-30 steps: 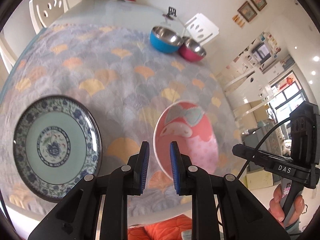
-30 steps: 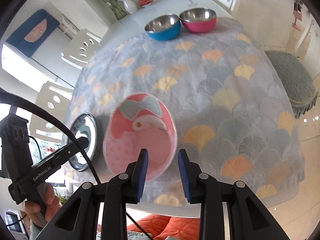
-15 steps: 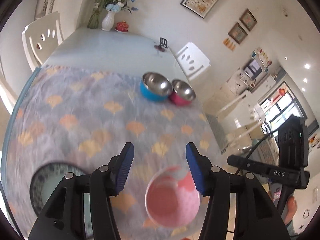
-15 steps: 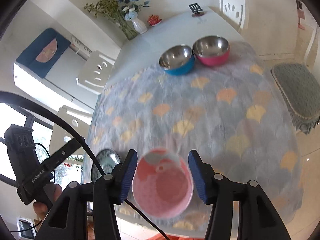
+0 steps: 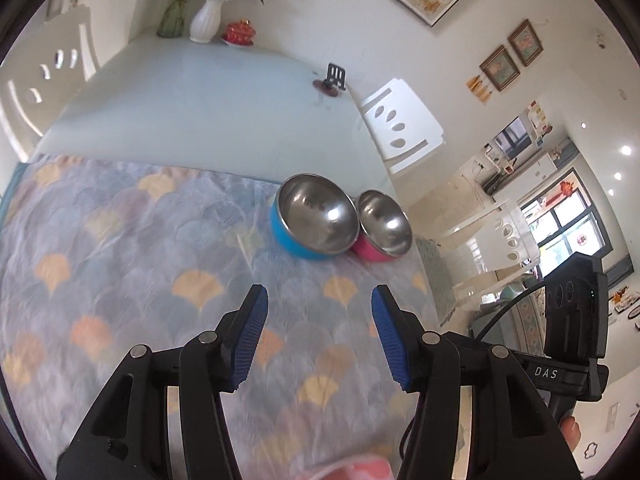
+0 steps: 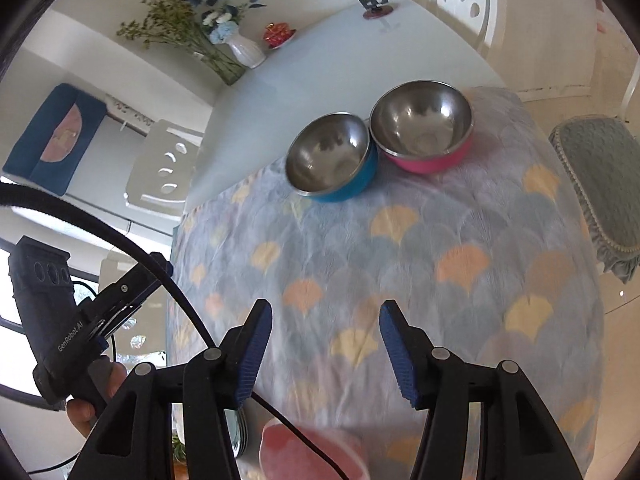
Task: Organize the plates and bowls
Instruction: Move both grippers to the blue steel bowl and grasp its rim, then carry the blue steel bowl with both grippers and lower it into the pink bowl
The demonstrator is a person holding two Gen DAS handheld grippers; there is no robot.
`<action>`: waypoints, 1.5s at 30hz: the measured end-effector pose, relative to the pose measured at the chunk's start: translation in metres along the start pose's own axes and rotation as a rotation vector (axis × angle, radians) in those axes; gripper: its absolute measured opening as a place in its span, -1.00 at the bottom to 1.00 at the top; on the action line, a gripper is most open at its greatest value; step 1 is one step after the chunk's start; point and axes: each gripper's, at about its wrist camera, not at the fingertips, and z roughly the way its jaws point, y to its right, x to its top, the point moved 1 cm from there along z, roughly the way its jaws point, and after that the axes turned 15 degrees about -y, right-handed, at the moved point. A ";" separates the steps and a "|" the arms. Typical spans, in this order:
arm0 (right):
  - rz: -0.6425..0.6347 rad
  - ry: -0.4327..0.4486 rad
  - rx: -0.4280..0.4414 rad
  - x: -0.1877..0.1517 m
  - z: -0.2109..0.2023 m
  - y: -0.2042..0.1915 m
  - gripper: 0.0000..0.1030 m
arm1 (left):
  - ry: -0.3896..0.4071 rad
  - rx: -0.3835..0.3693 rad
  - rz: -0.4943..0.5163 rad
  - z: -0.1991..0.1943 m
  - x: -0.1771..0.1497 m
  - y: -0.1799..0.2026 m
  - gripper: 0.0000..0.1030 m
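Both hand-held grippers are hovering above the fan-patterned grey-blue tablecloth (image 5: 132, 256), each released, blue pads spread wide and gripping nothing: the left gripper (image 5: 319, 334) and the right gripper (image 6: 326, 354) are pointing across the cloth toward the far bowls.

The blue-sided steel bowl (image 5: 314, 216) is sitting at the far edge of the tablecloth, with the pink-sided steel bowl (image 5: 384, 226) right against it; whether their rims are actually touching is hard to tell. Both are standing upright, mouths up, well ahead of either gripper. From the left gripper the pair is lying ahead and slightly to the right; from the right gripper, ahead, the blue one slightly left of centre and the pink one slightly right.

The pink cartoon-printed plate (image 6: 312, 454) is showing only as a blurred sliver at the near edge of the tablecloth, below and behind both sets of fingers.

By my judgement the round bowls offer no long axis, so a rim grip would be working from any side, and the right gripper seems the better placed for the pink-sided one.
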 end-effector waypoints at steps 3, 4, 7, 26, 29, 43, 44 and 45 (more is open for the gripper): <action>0.015 -0.015 0.003 0.029 0.016 0.008 0.05 | -0.032 0.003 -0.007 0.026 0.025 -0.005 0.01; 0.021 -0.021 0.004 0.037 0.021 0.011 0.05 | -0.042 0.001 -0.013 0.034 0.032 -0.007 0.01; 0.040 -0.034 0.000 0.064 0.037 0.019 0.05 | -0.077 -0.010 -0.036 0.063 0.055 -0.015 0.01; 0.081 -0.093 0.015 0.151 0.117 0.050 0.05 | -0.193 0.004 -0.119 0.159 0.105 -0.053 -0.54; 0.067 -0.087 0.006 0.152 0.119 0.048 0.05 | -0.199 0.003 -0.123 0.164 0.104 -0.053 -0.59; -0.008 -0.064 -0.085 0.135 0.105 0.029 -0.43 | -0.152 0.007 -0.082 0.137 0.086 -0.037 -0.63; -0.013 -0.066 -0.087 0.131 0.099 0.026 -0.43 | -0.146 -0.002 -0.084 0.130 0.083 -0.035 -0.63; -0.015 -0.068 -0.085 0.128 0.095 0.023 -0.43 | -0.140 -0.008 -0.085 0.124 0.079 -0.033 -0.63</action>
